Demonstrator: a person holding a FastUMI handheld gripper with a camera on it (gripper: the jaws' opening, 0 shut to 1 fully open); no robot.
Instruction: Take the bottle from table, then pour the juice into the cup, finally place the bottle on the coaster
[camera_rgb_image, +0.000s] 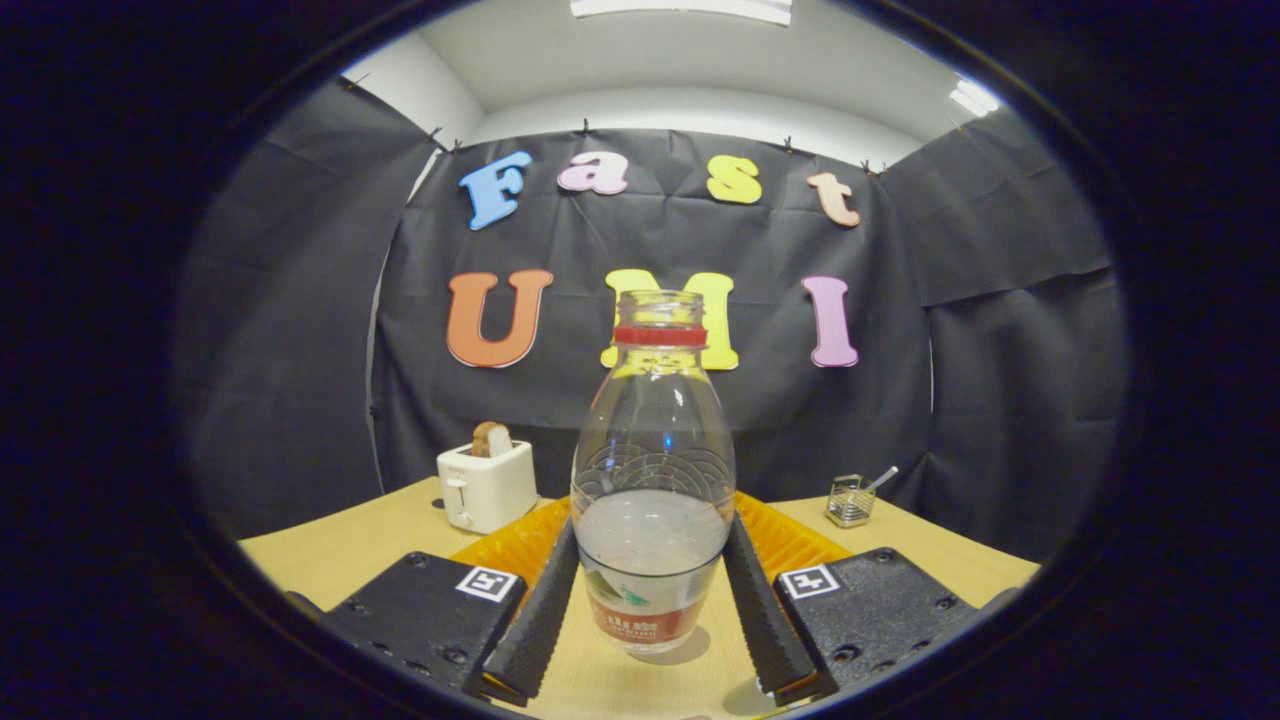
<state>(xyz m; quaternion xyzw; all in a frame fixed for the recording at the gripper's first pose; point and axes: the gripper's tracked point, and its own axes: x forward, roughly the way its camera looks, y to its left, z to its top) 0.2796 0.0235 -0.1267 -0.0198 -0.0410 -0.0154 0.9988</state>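
Note:
A clear plastic bottle with a red neck ring, no cap and a red label stands upright on the tan table. Cloudy liquid fills its lower part. It sits between my gripper's two black fingers, and both ribbed fingertips press against its sides at the liquid level. An orange ribbed coaster lies flat on the table just behind the bottle, showing on both sides of it.
A white toaster with a slice of bread in it stands beyond the fingers to the left, near the black cloth wall. A small wire holder with a metal utensil stands at the back right.

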